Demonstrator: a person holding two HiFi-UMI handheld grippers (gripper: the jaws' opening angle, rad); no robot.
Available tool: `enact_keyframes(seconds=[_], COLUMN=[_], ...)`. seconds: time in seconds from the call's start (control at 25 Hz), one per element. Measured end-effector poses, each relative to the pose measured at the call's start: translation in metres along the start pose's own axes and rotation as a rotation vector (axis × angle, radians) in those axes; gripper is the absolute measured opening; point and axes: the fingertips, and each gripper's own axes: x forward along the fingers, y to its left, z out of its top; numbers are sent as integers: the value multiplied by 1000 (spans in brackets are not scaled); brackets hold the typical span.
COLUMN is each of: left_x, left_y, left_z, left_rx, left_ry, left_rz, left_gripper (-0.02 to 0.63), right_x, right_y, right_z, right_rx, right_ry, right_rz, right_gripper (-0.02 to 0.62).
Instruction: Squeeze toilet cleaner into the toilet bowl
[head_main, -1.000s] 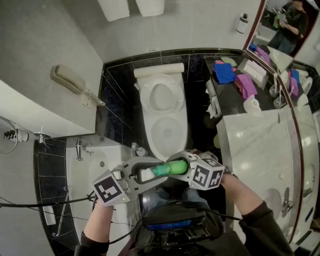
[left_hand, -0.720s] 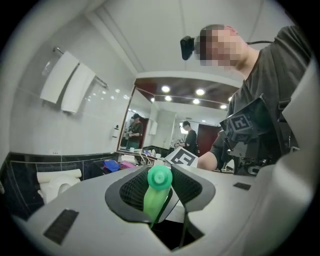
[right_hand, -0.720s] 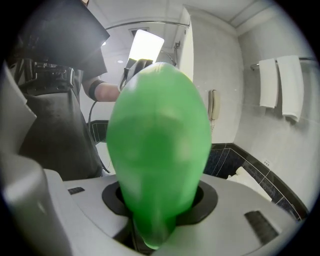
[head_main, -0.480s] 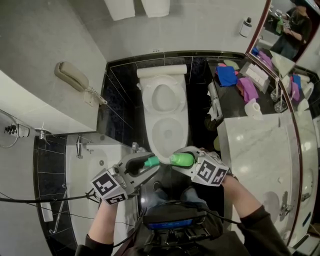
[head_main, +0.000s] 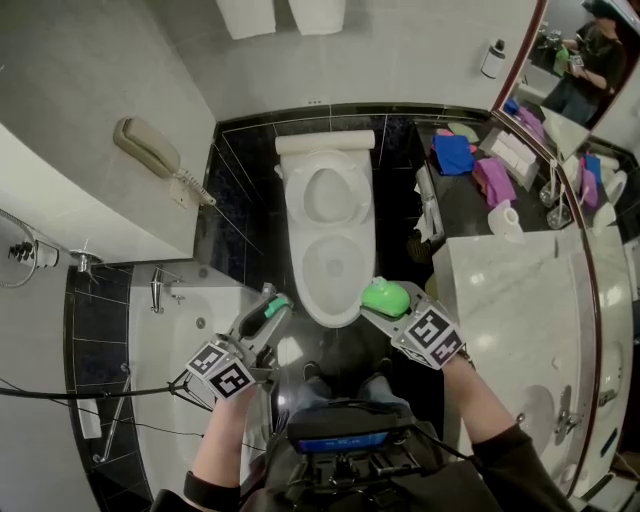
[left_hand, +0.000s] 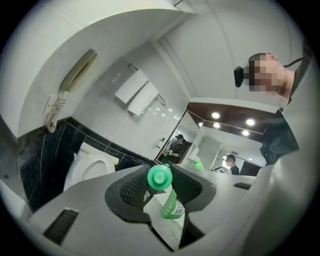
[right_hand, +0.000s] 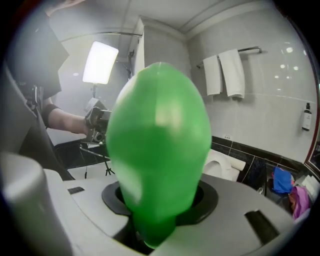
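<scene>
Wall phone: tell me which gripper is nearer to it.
Left. Head view: the left gripper, holding the cap, is below and right of the phone; the right gripper, holding the bottle, is farther, past the toilet front.

**Left gripper** (head_main: 272, 306): carried in the left hand (head_main: 218, 412), with the marker cube set behind the fingers (left_hand: 131, 189). The ribbed pads are closed on a small green cap (left_hand: 160, 177), which is pinched between them.

**Right gripper** (head_main: 380, 300): carried in the right hand (head_main: 462, 370) and angled inward. Its fingertips are kept well apart from those of the left gripper. The fingers are clamped on a green bottle (right_hand: 157, 150), which fills the space between them.

**Forearms:** both are bare behind the grippers, with dark sleeves further back.
</scene>
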Motion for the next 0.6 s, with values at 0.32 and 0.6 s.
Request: enact_keyframes(seconds=[0.32, 0.6], left_x=[-18, -34], left_y=[35, 52], left_z=[-20, -29], left_rx=[-88, -117], left_ry=[-56, -78], left_rz=[98, 133], left_gripper=[150, 150], right_x=[-5, -8], right_y=[-11, -14], right_z=[-30, -44], right_rx=[94, 160], right_ry=[22, 25], right_rz=[-95, -133], right_gripper=[184, 184])
